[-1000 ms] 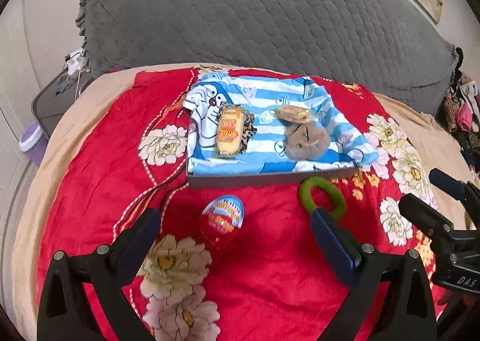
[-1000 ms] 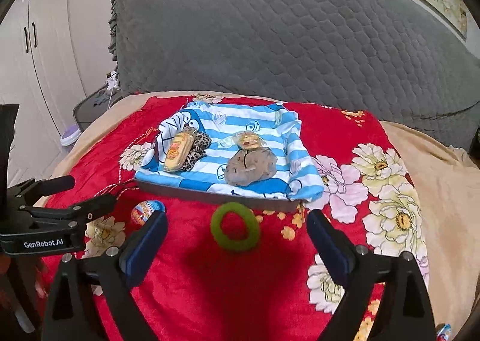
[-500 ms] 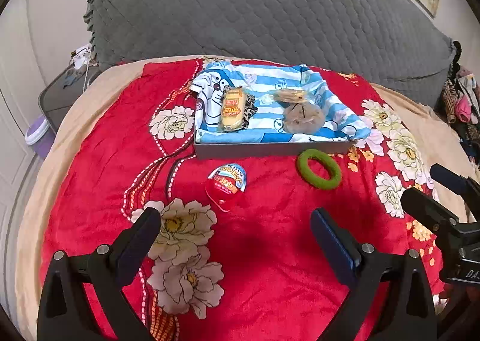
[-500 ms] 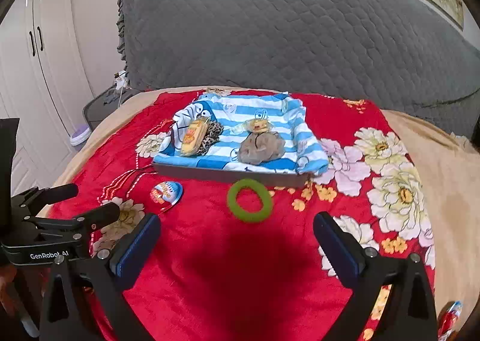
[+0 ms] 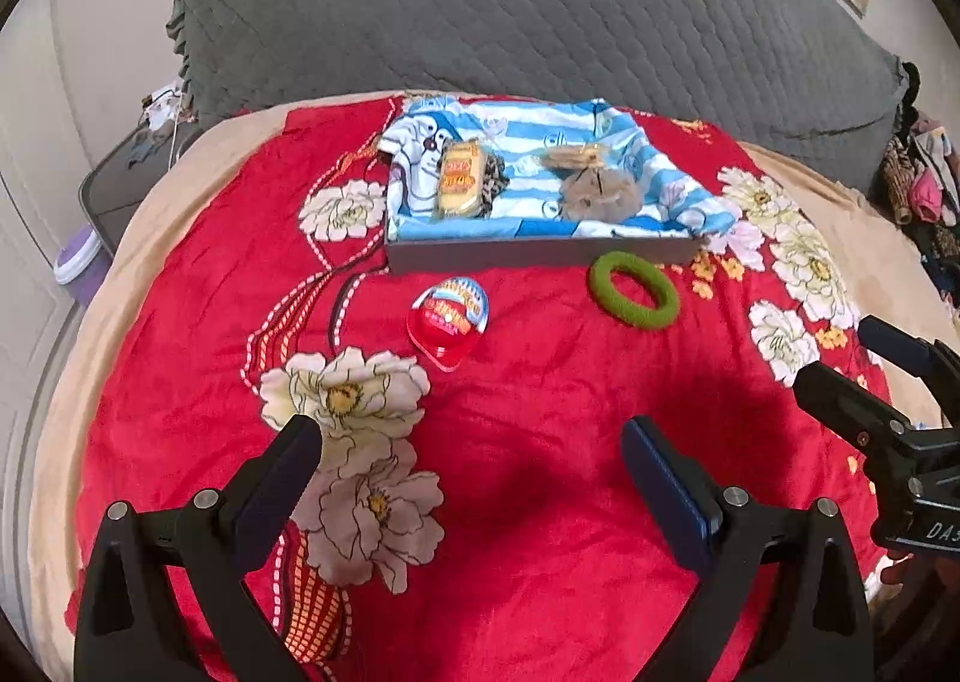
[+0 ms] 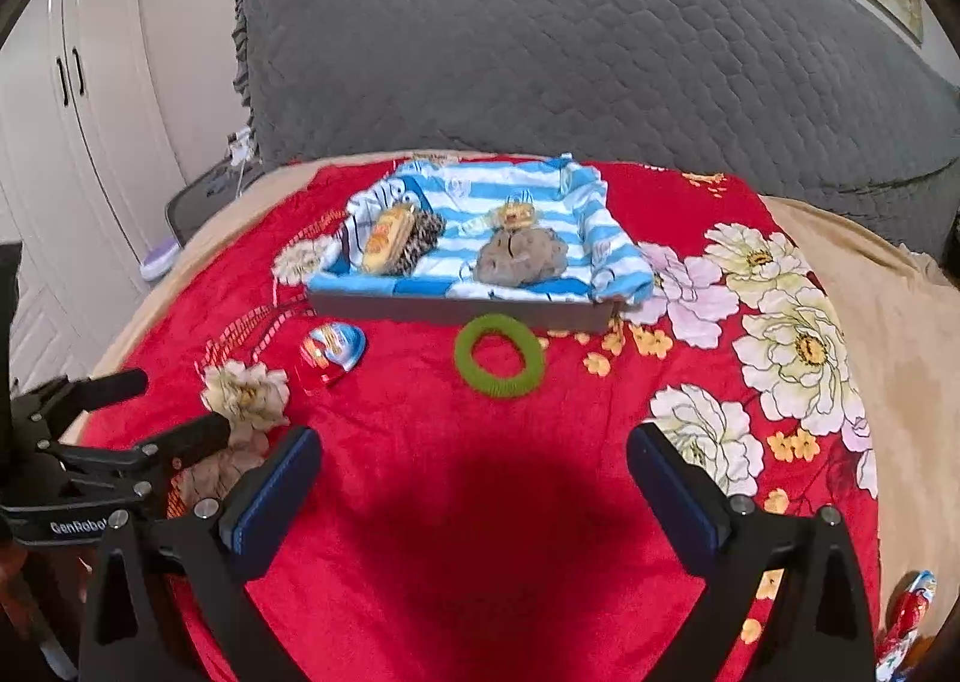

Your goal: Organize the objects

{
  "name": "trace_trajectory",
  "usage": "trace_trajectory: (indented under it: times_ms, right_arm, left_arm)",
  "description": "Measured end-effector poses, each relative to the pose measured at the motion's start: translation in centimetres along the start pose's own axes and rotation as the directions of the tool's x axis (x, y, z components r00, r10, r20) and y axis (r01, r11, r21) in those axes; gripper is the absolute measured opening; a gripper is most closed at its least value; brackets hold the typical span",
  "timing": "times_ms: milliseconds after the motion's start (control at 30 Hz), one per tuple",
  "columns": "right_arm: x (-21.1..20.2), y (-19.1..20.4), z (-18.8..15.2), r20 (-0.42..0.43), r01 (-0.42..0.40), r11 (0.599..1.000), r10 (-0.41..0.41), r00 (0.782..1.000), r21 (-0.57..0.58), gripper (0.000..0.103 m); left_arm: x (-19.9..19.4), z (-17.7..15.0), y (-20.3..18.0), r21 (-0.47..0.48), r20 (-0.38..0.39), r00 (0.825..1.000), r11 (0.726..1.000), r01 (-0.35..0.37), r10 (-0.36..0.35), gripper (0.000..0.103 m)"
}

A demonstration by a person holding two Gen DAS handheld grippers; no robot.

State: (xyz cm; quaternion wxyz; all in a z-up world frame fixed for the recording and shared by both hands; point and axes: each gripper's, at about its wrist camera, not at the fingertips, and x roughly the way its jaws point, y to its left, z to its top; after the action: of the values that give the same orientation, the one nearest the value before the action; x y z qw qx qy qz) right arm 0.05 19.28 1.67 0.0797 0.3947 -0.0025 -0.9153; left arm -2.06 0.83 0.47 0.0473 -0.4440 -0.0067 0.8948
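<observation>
A shallow grey tray (image 5: 540, 253) (image 6: 456, 310) lined with a blue striped cloth sits on a red floral blanket. In it lie a yellow snack pack (image 5: 462, 178) (image 6: 387, 229) on a leopard-print item, a brown pouch (image 5: 600, 193) (image 6: 519, 259) and a small wrapped snack (image 5: 570, 156) (image 6: 516, 214). A red egg-shaped candy (image 5: 449, 320) (image 6: 331, 355) and a green ring (image 5: 633, 290) (image 6: 499, 355) lie on the blanket in front of the tray. My left gripper (image 5: 471, 448) and my right gripper (image 6: 471, 457) are both open and empty, well back from these.
A grey quilted headboard (image 5: 510, 3) rises behind the bed. A dark side table (image 5: 126, 172) and a purple-and-white tub (image 5: 75, 259) stand at the left. Clothes (image 5: 918, 184) are piled at the right. A red wrapped item (image 6: 909, 622) lies at the bed's near right.
Both grippers have pulled back from the tray, so the tray, candy and ring look smaller and farther. Nothing was taken hold of.
</observation>
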Motion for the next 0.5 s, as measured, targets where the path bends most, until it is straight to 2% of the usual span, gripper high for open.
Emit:
trace_trajectory:
  times_ms: [500]
  right_arm:
    - [2.0, 0.1, -1.5, -0.049, -0.014, 1.000, 0.014, 0.999, 0.007, 0.103]
  left_arm:
    - [2.2, -1.2, 0.1, -0.014, -0.041, 0.999, 1.000, 0.010, -0.011, 0.100]
